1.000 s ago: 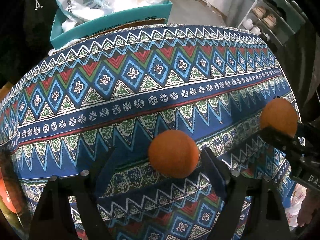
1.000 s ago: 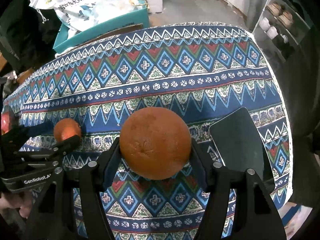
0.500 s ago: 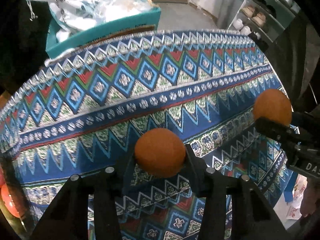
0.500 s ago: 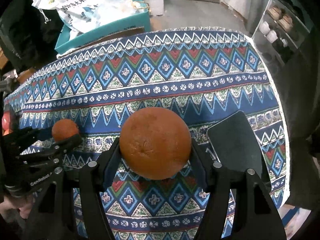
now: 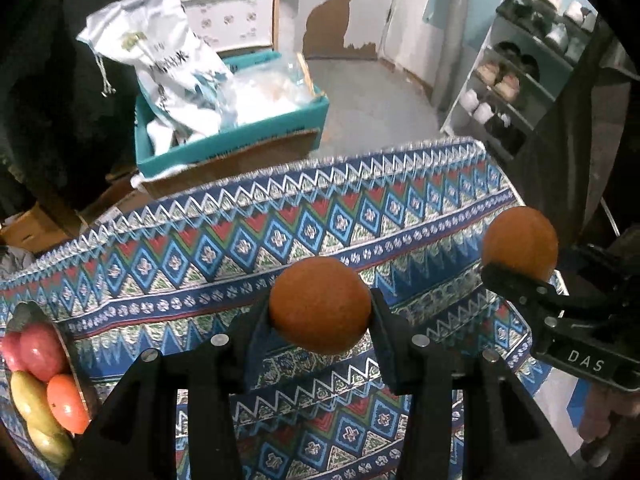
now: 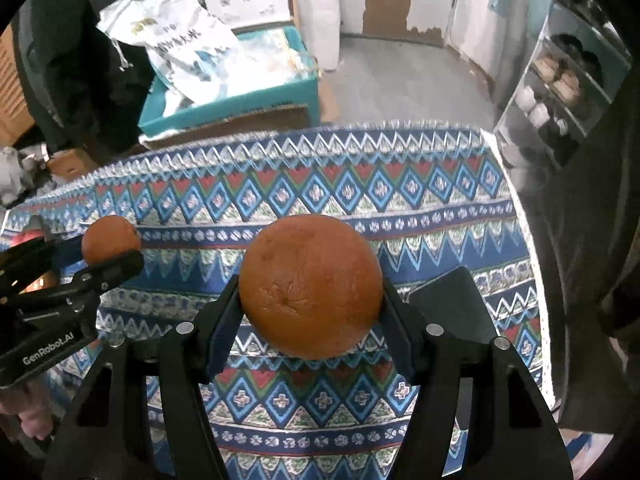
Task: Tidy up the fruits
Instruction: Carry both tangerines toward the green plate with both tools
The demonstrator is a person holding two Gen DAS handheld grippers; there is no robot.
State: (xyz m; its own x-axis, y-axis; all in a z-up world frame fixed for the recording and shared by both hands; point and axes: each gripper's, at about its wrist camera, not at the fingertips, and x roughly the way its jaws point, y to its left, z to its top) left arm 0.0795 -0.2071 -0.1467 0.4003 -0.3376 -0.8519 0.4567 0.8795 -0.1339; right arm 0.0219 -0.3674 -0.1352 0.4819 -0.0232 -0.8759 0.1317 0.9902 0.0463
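Patterned blue, red and white cloth [image 5: 224, 248] covers the table, with a teal cardboard box [image 5: 240, 140] of white bags beyond its far edge at 12 o'clock and a shoe rack [image 5: 516, 80] at 2 o'clock. Above the cloth, the left gripper [image 5: 320, 314] is clamped on a small orange [image 5: 320, 304], which sits between its two fingertips. At 3 o'clock of it, the right gripper [image 6: 311, 298] grips a larger orange [image 6: 311, 292] the same way, with the fruit bulging above the fingers. At 9 o'clock in the left view, a plate [image 5: 66, 344] holds a red apple [image 5: 38, 350], a yellow-green fruit [image 5: 34, 404] and a red-orange fruit [image 5: 66, 404]. A dark flat pad [image 6: 452, 304] lies on the cloth just right of the right gripper.
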